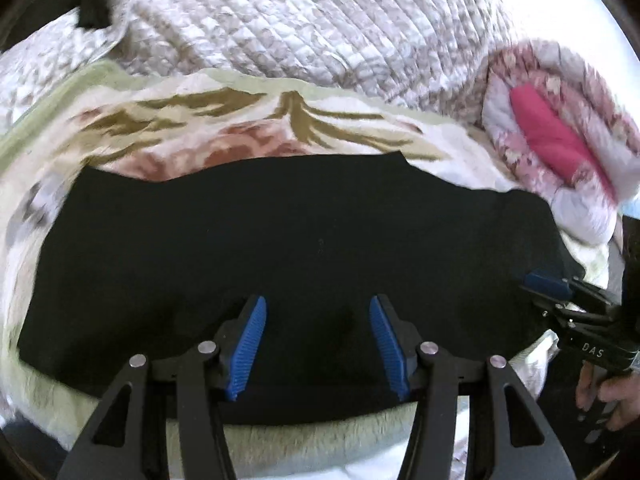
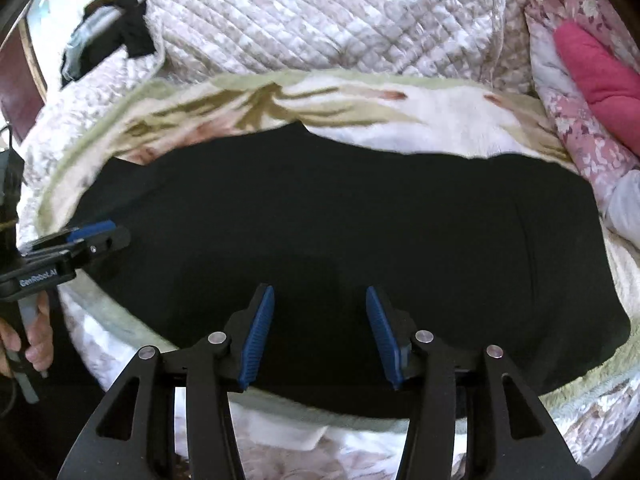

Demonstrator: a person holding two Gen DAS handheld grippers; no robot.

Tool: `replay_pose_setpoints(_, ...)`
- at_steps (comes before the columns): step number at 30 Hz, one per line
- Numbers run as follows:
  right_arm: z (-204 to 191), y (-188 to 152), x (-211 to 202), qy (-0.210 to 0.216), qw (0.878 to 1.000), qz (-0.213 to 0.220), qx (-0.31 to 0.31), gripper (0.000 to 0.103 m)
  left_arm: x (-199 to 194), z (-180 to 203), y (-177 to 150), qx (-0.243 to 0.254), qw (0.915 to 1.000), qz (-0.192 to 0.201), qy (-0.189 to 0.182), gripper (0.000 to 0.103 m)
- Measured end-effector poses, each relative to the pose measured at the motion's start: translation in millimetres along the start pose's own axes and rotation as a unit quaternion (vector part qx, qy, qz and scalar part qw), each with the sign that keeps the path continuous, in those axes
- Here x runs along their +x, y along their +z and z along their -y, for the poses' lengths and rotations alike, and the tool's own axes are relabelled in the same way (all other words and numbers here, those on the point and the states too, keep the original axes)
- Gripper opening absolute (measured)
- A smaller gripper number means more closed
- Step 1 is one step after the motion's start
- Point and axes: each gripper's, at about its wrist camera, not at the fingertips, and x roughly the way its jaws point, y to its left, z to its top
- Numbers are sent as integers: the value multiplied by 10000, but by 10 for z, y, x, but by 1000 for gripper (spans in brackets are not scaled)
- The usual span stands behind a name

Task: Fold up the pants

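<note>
The black pants (image 1: 288, 248) lie flat as a wide dark slab on a floral blanket (image 1: 240, 120); they also fill the middle of the right wrist view (image 2: 360, 232). My left gripper (image 1: 318, 312) is open, its blue pads spread over the pants' near edge, holding nothing. My right gripper (image 2: 320, 300) is open too, over the near edge further right. Each gripper shows in the other's view: the right one (image 1: 548, 286) at the pants' right edge, the left one (image 2: 92, 232) at their left edge.
A quilted white-and-beige bedspread (image 1: 320, 28) lies behind the blanket. A rolled pink floral quilt with a magenta cloth (image 1: 556, 136) sits at the right, also in the right wrist view (image 2: 600, 72). Dark clothing (image 2: 116, 40) lies at the far left.
</note>
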Motion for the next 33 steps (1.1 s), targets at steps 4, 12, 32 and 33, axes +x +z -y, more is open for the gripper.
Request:
replay_pose_setpoints(4,-131,-143,54,88,9996,-189,-170,51,-62,-163,-119,-210,9996,7,185,57)
replay_pose_setpoints(12,-136,-131,71,98,9995,-308,-25,52,-245,-342,-87,-362,9988,165,290,57)
replay_pose_setpoints(32,-156,-87,66,180,9996,-214,72,52,-534,-999,-373,-1929,9801,-6,463,57)
replay_pose_setpoints(33,-157,-83,63,184,9996,-197,72,52,-504,-1048,-388,-2065,9772,-72,496,57)
